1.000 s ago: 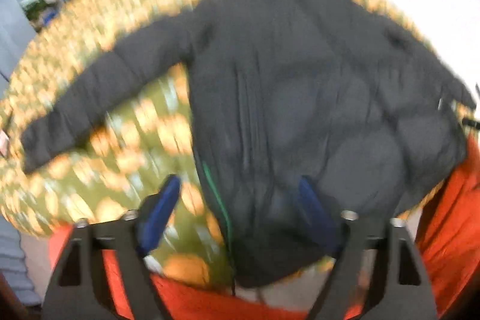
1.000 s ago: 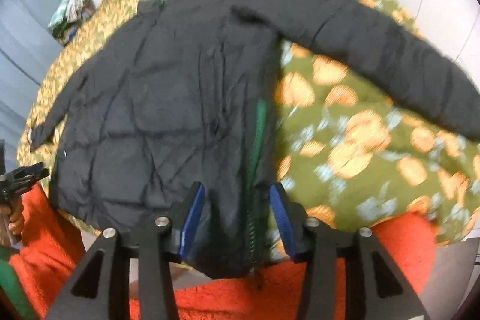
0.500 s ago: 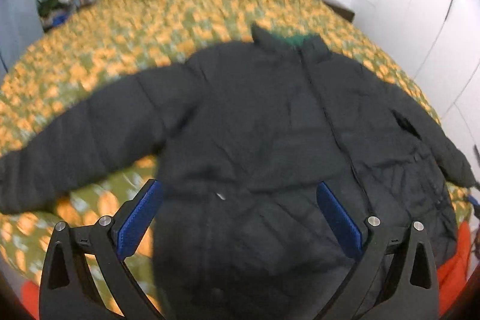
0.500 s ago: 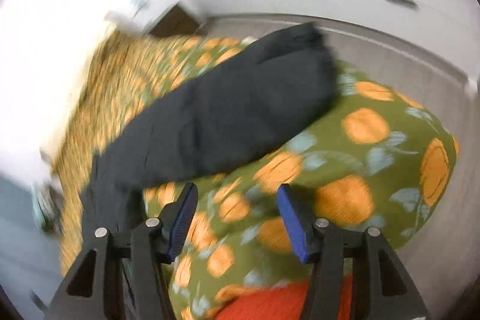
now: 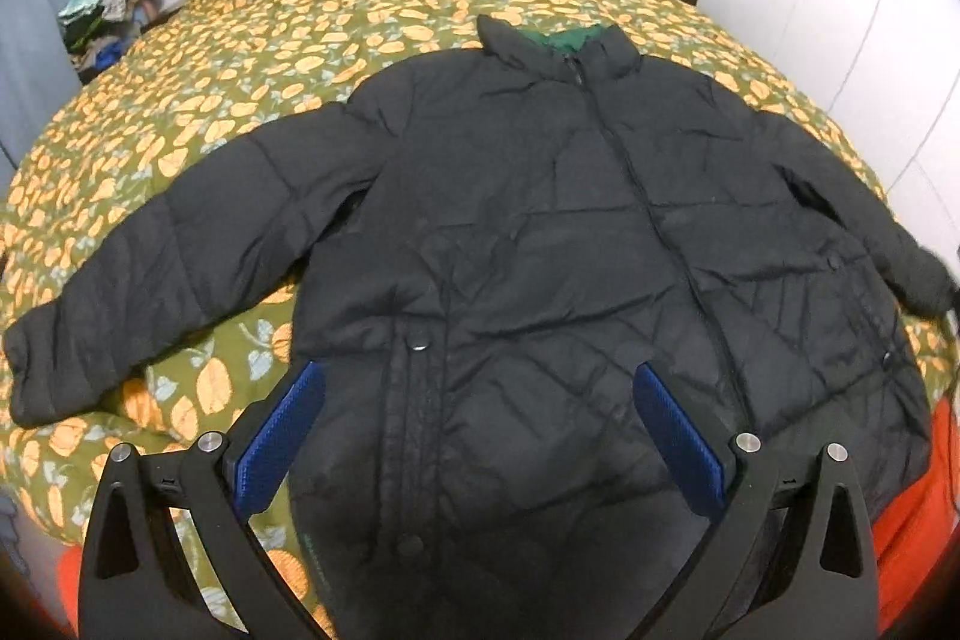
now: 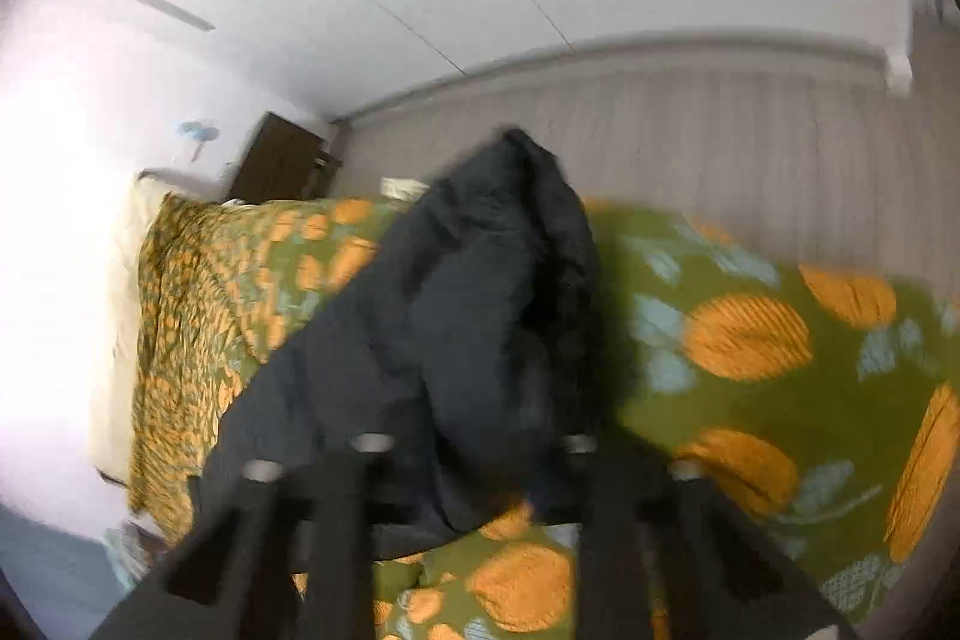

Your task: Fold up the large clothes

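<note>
A black puffer jacket (image 5: 540,244) lies spread across the bed (image 5: 288,40), filling mid-frame. The left gripper (image 5: 474,436) hovers at its hem, fingers released. The right gripper (image 6: 474,460) meets a sleeve (image 6: 480,292) at lower centre; blur hides its fingers' state.

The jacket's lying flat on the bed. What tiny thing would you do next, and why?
Probably close the right gripper on the sleeve, to fold it over the jacket. The sleeve seems to lie between its fingers, though blurred, and the body already lies flat.
</note>
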The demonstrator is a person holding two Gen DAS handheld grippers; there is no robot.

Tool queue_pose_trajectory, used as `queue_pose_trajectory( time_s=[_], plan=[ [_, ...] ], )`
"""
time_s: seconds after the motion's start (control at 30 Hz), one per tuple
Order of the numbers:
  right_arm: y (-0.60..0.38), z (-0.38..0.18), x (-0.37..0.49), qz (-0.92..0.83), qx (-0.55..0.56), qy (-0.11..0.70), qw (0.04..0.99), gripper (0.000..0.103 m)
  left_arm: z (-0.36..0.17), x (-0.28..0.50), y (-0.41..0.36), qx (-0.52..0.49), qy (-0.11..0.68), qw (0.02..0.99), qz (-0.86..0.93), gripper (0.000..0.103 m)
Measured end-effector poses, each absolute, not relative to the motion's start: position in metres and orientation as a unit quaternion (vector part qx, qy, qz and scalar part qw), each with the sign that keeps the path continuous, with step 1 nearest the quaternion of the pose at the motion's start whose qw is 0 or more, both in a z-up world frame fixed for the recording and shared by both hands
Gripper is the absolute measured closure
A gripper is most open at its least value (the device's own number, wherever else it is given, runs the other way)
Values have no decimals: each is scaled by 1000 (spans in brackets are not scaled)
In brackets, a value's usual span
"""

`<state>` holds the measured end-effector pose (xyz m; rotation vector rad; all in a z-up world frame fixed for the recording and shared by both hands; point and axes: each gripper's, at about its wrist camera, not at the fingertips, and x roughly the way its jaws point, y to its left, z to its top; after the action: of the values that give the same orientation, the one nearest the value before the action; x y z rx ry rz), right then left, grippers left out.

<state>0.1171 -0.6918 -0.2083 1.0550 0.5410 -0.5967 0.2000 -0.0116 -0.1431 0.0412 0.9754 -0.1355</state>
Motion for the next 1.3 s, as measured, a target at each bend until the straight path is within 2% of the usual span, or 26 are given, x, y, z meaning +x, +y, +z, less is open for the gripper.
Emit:
queue_pose_trajectory(
  time_s=[0.1,0.23,0.4,0.53,0.63,0.87,0.93,0.97,1.03,1.07,1.17,1.3],
  plan=[
    [-658,-154,137,-231,412,231,851,91,-136,194,-12,32,454,888,-67,1],
    [-549,-61,180,-107,224,214,945,91,-131,196,-14,34,442,894,-66,1],
    [-404,-14,227,37,64,212,974,91,-132,201,-7,-2,448,892,-59,1],
    [-295,-34,248,128,-24,235,963,91,-134,204,3,-14,451,891,-54,1],
    [-238,-70,259,180,-41,279,943,91,-137,208,8,-14,456,889,-51,1],
    [-172,-168,254,203,-76,353,910,91,-162,223,13,-18,477,877,-45,1],
    [-165,-184,248,203,-80,358,908,87,-167,229,9,-24,482,874,-56,1],
    [-162,-191,244,205,-77,361,906,80,-168,232,6,-32,482,873,-69,1],
    [-154,-203,241,229,-56,380,894,27,-169,239,1,-56,481,869,-104,1],
    [-152,-206,240,234,-47,386,891,23,-169,243,-1,-65,482,866,-117,1],
    [-156,-203,226,230,-36,381,895,23,-172,257,-16,-85,495,848,-172,1],
    [-186,-191,202,208,-4,378,902,23,-191,283,-57,-40,532,822,-198,2]
  ],
)
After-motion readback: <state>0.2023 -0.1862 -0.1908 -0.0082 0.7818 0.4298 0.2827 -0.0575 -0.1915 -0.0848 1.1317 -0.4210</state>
